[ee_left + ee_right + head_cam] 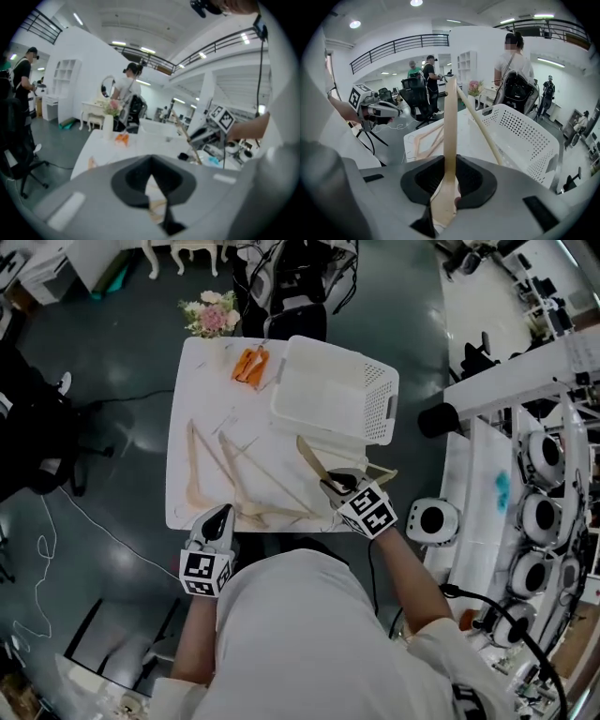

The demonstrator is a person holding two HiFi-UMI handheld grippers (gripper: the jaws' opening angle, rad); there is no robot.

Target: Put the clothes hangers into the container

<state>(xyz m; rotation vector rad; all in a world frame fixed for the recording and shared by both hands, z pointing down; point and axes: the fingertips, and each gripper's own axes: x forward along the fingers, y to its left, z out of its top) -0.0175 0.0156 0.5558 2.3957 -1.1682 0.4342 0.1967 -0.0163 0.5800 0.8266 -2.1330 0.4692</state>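
A white perforated basket (361,418) stands at the far right of the white table (187,409). My right gripper (339,486) is shut on a pale wooden hanger (312,461) and holds it raised near the basket's front wall. In the right gripper view the hanger's arm (450,122) rises straight out from between the pads, with the basket (525,136) to its right. Two more wooden hangers (199,474) (267,486) lie flat on the table's left and middle. My left gripper (218,521) hovers at the table's front edge, its jaws slightly apart with nothing between them (157,206).
An orange object (250,365) lies at the table's far edge, next to a vase of flowers (212,315). A white machine frame (525,521) stands right of the table. People and a black office chair (415,101) are further back in the room.
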